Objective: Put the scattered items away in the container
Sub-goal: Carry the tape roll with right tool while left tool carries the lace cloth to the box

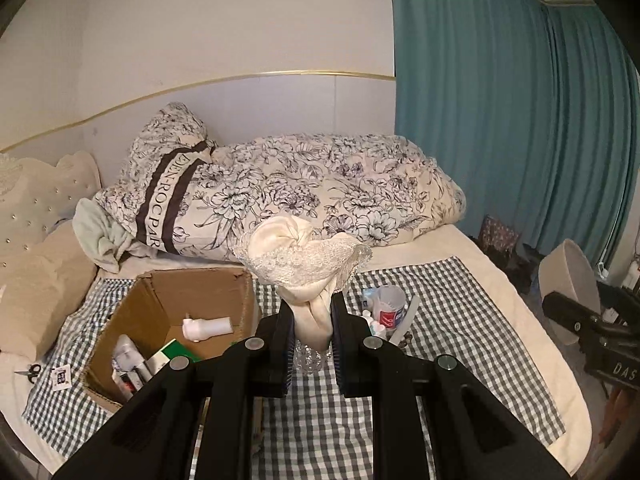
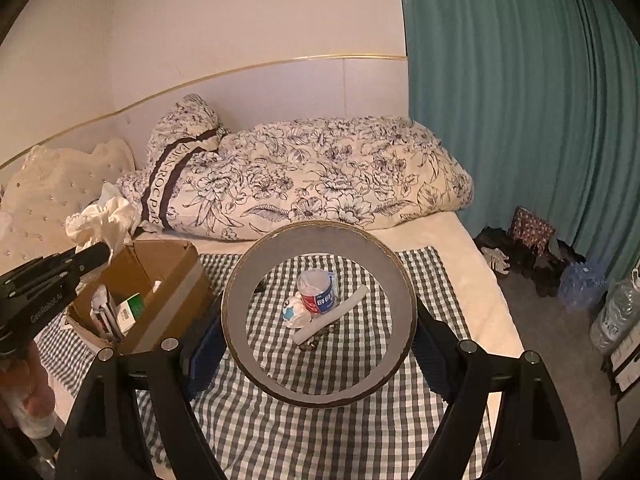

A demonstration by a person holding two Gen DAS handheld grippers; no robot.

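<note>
The cardboard box [image 1: 168, 312], the container here, sits open near the left edge of the checked cloth [image 1: 460, 320] spread on the bed, toward the cloth's far side. Inside it lie a white bottle [image 1: 206, 327] on its side, a green and white carton [image 1: 168, 354] and some smaller packets against the near wall that I cannot make out. The left gripper [image 1: 312, 316] is clamped tight on a cream cloth with a lace edge [image 1: 302, 256], which bunches up above the fingertips, held in the air just right of the box. The right gripper [image 2: 320, 312] stands wide, its two blue pads pressing the outer sides of a large grey ring [image 2: 320, 312] that it holds up over the middle of the cloth. Through the ring, items lying close together near the cloth's far edge can be seen: a white cup with a red and blue label [image 2: 318, 294], a small white ball-like thing [image 2: 296, 312] touching it, a white stick [image 2: 332, 314] lying slantwise, and a few dark beads [image 2: 316, 342]. Small scissors [image 1: 31, 372] and a little packet [image 1: 61, 376] lie at the cloth's left edge, left of the box. A flowered quilt [image 1: 320, 188] is heaped along the far edge of the bed
</note>
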